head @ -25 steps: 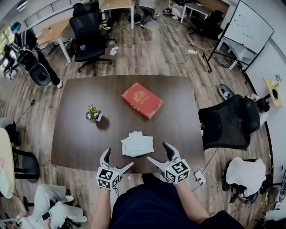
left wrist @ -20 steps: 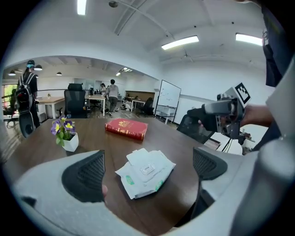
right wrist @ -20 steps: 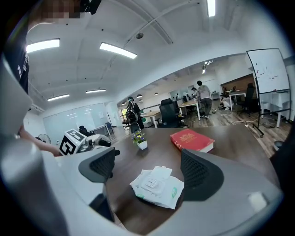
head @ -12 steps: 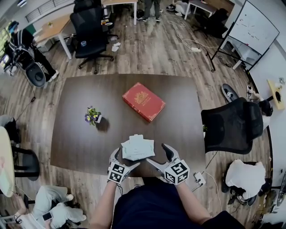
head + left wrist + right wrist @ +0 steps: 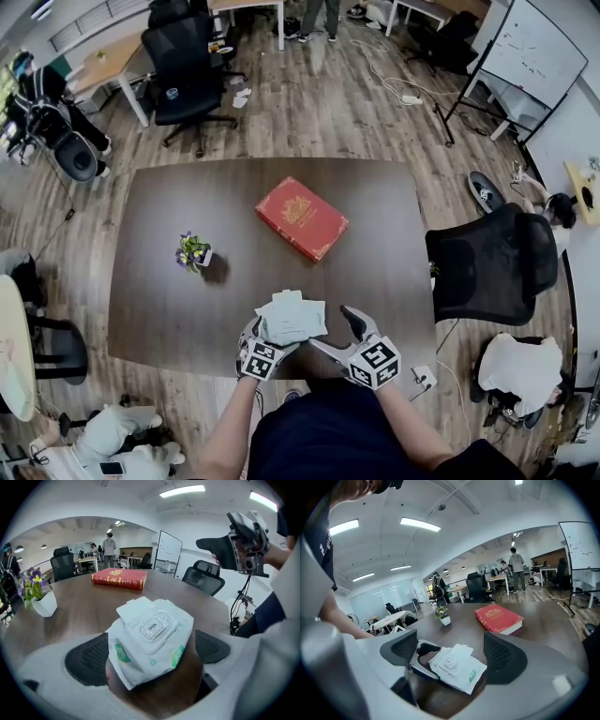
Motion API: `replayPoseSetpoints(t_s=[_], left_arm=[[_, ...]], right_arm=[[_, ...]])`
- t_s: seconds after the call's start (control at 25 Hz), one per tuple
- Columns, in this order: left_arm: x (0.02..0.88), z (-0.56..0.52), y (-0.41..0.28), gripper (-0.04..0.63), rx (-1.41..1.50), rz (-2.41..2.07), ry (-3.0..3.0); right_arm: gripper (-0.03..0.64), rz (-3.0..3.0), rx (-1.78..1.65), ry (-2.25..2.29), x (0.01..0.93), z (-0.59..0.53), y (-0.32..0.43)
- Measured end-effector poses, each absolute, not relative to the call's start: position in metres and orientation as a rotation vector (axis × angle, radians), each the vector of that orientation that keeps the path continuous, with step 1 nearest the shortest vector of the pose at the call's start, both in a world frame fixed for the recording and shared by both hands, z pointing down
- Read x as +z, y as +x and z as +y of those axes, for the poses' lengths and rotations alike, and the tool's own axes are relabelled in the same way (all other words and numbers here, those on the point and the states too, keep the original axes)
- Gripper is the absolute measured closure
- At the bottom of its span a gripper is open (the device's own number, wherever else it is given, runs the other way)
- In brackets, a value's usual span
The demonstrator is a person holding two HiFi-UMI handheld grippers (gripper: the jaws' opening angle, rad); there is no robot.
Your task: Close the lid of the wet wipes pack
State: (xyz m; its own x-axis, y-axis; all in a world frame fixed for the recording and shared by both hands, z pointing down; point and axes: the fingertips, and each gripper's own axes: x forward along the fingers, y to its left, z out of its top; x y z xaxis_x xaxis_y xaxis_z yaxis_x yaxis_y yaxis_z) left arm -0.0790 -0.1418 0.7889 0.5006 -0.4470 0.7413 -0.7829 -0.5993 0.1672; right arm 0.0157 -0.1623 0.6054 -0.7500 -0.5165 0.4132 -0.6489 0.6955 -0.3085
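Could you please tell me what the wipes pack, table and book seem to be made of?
The wipes pack looks like soft white plastic film: it wrinkles and sags. The table is dark wood or wood-look laminate, smooth with a dull sheen. The book has a red hard cover, perhaps cloth or leatherette, with gold stamping.

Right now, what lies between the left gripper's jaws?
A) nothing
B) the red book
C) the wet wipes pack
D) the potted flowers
C: in the left gripper view the wet wipes pack lies on the table between the spread jaws of the left gripper, one pad on each side of it.
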Motion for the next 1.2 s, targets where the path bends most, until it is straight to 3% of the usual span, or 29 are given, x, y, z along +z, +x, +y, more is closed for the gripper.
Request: replayPoseSetpoints(t_s=[0.68, 1.2], left_arm=[[0.826, -0.15, -0.079, 0.043, 0.965, -1.016, 2.187], [0.832, -0.146, -0.081, 0.043, 0.984, -0.997, 2.146]], right_arm=[[0.167, -2.602, 0.657, 0.682, 0.641, -0.194, -0.011], [0.178, -2.462, 0.769, 0.324, 0.737, -0.223, -0.066]])
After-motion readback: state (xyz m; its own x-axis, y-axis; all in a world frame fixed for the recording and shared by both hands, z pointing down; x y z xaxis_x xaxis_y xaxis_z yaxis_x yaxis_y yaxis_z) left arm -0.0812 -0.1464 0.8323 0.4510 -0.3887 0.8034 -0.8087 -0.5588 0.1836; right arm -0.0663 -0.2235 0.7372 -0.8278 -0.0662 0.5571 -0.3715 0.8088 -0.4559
